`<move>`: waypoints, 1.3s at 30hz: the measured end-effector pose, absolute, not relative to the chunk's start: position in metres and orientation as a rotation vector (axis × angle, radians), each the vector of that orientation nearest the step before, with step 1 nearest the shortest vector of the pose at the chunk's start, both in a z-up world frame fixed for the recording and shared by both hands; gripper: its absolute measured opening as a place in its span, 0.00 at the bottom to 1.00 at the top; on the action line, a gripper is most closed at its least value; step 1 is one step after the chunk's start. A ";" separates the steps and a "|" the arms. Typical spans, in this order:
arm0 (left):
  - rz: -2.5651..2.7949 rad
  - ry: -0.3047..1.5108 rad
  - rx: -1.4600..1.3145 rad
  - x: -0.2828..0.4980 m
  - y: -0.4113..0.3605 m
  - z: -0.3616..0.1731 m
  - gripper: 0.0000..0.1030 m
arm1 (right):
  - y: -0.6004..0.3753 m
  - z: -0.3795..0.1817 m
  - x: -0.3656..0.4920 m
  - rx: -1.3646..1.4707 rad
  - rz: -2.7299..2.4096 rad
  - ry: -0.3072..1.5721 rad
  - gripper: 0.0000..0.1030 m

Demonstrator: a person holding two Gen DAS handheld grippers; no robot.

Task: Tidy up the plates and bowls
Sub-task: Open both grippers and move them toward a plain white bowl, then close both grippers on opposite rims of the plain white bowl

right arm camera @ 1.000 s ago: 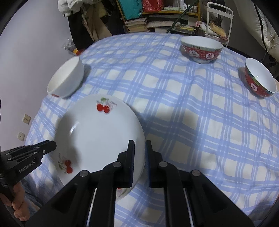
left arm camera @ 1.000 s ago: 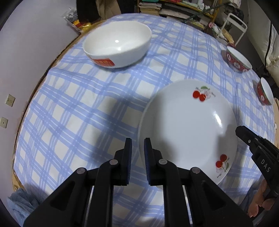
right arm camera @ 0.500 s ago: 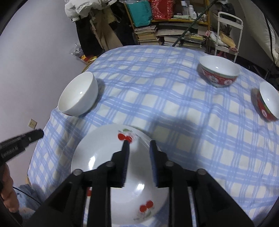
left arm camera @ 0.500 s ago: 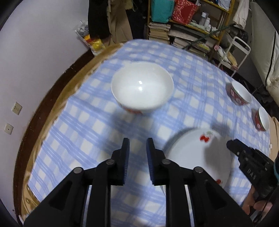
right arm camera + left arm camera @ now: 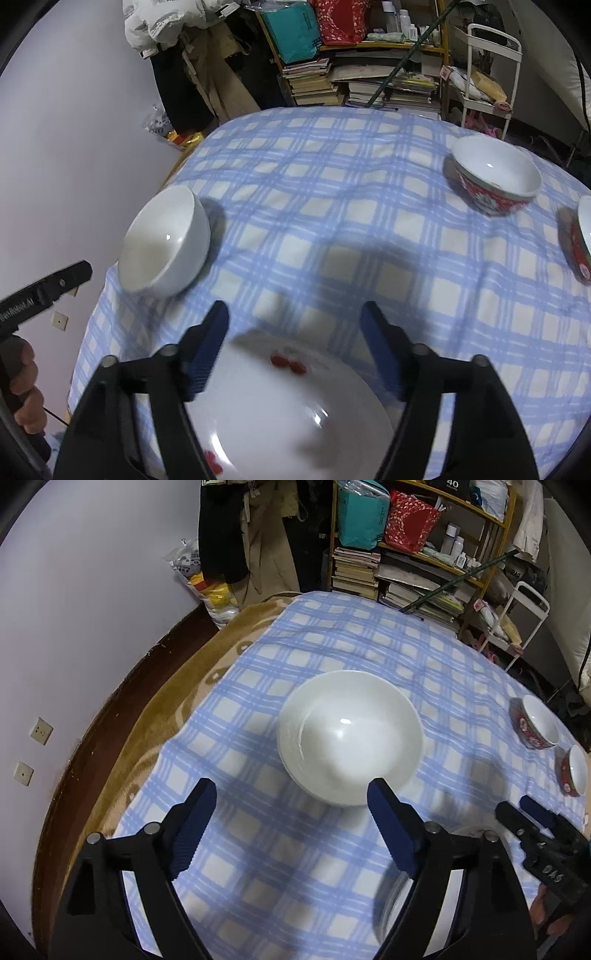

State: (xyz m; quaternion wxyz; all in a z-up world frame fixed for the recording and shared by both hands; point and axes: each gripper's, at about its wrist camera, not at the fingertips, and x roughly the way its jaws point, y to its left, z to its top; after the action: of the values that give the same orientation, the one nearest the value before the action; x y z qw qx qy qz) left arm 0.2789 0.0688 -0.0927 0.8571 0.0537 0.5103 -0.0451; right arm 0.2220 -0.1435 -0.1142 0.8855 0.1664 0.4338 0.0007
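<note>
- Glossy white round bowl (image 5: 349, 742) sits on the blue-checked cloth (image 5: 280, 867), just ahead of the left gripper (image 5: 291, 797), whose ribbed blue pads are spread wide, empty.
- Right gripper (image 5: 293, 317) also gapes empty above the smooth cherry-printed plate (image 5: 288, 417).
- Two red patterned bowls (image 5: 496, 179) stand farther right.

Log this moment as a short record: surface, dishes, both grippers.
surface: blue checked cloth over the table
white bowl: upright, empty, directly ahead of the left gripper
cherry plate: flat on the cloth, below the right gripper
red bowls: two, upright, one whole in the right view, the other cut by the frame edge
left gripper: open, holding nothing, short of the white bowl
right gripper: open, holding nothing, above the plate's far rim
</note>
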 end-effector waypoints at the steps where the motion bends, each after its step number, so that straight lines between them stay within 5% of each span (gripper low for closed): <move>1: -0.086 1.075 0.118 0.283 0.070 -0.095 0.83 | -0.142 -0.113 0.228 0.346 0.004 0.899 0.84; 26: -0.033 1.170 0.026 0.345 0.099 -0.146 0.82 | -0.094 -0.113 0.315 0.337 0.076 0.944 0.86; 27: -0.037 1.173 0.015 0.346 0.099 -0.148 0.76 | -0.091 -0.113 0.318 0.333 0.077 0.940 0.86; 29: -0.060 1.186 -0.026 0.349 0.101 -0.154 0.50 | -0.085 -0.117 0.325 0.332 0.073 0.947 0.68; 30: -0.074 1.200 -0.048 0.350 0.102 -0.157 0.34 | -0.084 -0.120 0.328 0.338 0.081 0.961 0.47; 31: -0.098 1.210 -0.083 0.351 0.103 -0.161 0.25 | -0.083 -0.122 0.331 0.346 0.090 0.977 0.37; 34: -0.153 1.216 -0.169 0.351 0.103 -0.166 0.11 | -0.085 -0.132 0.338 0.444 0.148 1.016 0.24; 39: -0.151 1.265 -0.155 0.350 0.092 -0.179 0.07 | -0.075 -0.159 0.347 0.478 0.211 1.146 0.16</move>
State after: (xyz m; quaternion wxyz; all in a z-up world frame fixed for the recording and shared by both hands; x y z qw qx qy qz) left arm 0.3495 0.0919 -0.1793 0.8009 -0.0722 0.5902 -0.0704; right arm 0.3469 -0.0747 -0.1591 0.8081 0.2236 0.5360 0.0988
